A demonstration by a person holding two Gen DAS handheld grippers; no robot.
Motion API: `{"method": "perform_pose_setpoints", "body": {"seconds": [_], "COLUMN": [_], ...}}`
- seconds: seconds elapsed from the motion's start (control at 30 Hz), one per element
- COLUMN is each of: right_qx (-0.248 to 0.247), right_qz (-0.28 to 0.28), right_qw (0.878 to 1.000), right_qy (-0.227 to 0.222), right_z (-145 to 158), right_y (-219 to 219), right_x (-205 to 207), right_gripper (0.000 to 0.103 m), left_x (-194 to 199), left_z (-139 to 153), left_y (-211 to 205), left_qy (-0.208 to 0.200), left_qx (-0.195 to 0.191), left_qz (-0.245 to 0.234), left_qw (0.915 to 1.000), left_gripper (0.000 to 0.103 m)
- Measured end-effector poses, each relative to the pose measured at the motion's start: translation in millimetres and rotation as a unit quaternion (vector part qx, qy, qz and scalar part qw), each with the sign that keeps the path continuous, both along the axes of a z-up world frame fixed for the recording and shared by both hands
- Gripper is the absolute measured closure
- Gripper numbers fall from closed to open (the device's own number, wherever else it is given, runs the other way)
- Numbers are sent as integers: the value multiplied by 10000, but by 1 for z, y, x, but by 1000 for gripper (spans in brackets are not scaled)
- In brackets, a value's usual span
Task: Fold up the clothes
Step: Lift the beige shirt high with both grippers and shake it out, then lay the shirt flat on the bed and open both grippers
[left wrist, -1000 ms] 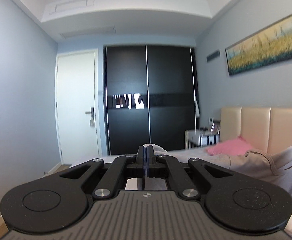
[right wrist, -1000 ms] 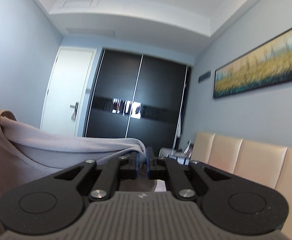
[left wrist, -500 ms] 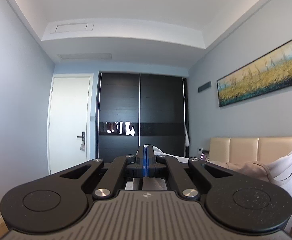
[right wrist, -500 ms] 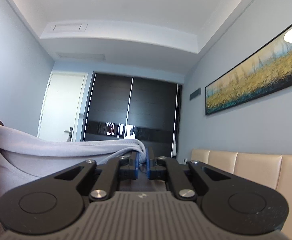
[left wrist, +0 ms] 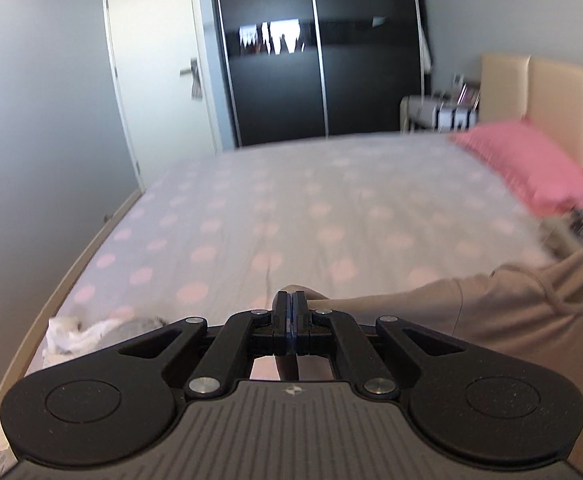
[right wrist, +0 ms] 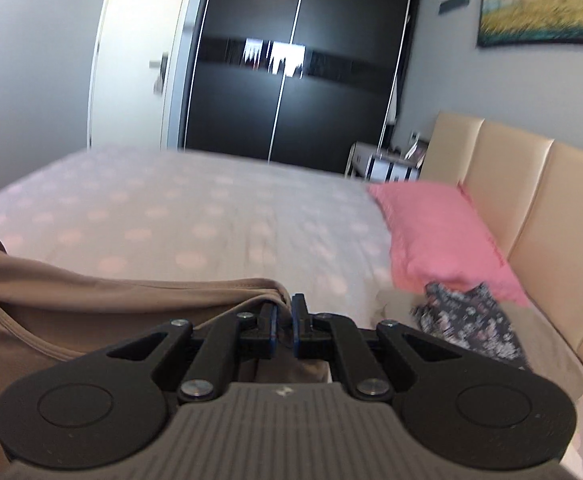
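Only the left wrist view shows a crumpled white cloth (left wrist: 79, 330) on the bed (left wrist: 291, 208), just left of the left tool (left wrist: 290, 312). Only the right wrist view shows a dark flowered garment (right wrist: 467, 320) to the right of the right tool (right wrist: 284, 316), touching a pink pillow (right wrist: 439, 232). Each tool pinches an edge of a tan shirt (right wrist: 91, 300), which stretches between them above the dotted sheet, its neckline hanging slack. A black wardrobe (left wrist: 319, 48) stands far ahead.
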State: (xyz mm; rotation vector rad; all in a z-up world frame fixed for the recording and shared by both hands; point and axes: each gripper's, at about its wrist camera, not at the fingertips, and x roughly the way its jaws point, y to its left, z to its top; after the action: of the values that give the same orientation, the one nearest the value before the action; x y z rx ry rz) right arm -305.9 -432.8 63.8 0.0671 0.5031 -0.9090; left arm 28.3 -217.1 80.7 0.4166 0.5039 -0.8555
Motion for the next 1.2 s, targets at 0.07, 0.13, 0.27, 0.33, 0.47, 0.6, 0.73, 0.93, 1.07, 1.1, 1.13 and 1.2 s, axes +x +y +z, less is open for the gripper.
{"method": "perform_pose_setpoints", "body": {"seconds": [0.07,0.13,0.27,0.33,0.47,0.6,0.73,0.93,1.07,1.1,1.13,1.2], "right_qx": [213,392,583,745,1094,1326,1512,1790,1637,1594,1580,1602], "right_qz": [-24,-67,-106,-65,19,10,-13,-46,-155,-189,-220,-302], "right_qw": [9995,9981,9954,9931,9859,9815,9781,9721,9755,9762,9762,9748], "right_qy": [250,461,748,900,1270,1379,1433,1513,1461,1459,1471,1521], "right_z": [-28,-52,-91,-109,-154,-176,-188,-206,-182,-176,-171,-163], "right_y": [-23,-47,-86,-100,-122,-128,-133,-141,-136,-134,-131,-126], "right_x": [27,51,100,122,157,158,155,152,123,113,103,79], "right_gripper": [95,95,95,95,96,95,95,60,56,55,55,55], "left_x": [17,27,45,55,74,90,93,96,94,94,94,93], "left_z": [-23,-41,-75,-92,-127,-159,-170,-154,-143,-140,-138,-133], "left_y": [-16,-26,-46,-55,-75,-94,-97,-86,-75,-73,-70,-65], "left_qy": [86,120,189,224,292,366,573,780,738,726,714,691], "left_qx": [269,478,895,1103,1518,1912,2034,1791,1718,1709,1700,1682], "left_qz": [58,38,-1,-20,-59,-115,-345,-377,-303,-285,-267,-230], "left_qw": [9996,9988,9958,9936,9880,9808,9768,9800,9819,9822,9825,9831], "left_gripper": [103,103,103,103,103,103,102,76,61,61,61,61]}}
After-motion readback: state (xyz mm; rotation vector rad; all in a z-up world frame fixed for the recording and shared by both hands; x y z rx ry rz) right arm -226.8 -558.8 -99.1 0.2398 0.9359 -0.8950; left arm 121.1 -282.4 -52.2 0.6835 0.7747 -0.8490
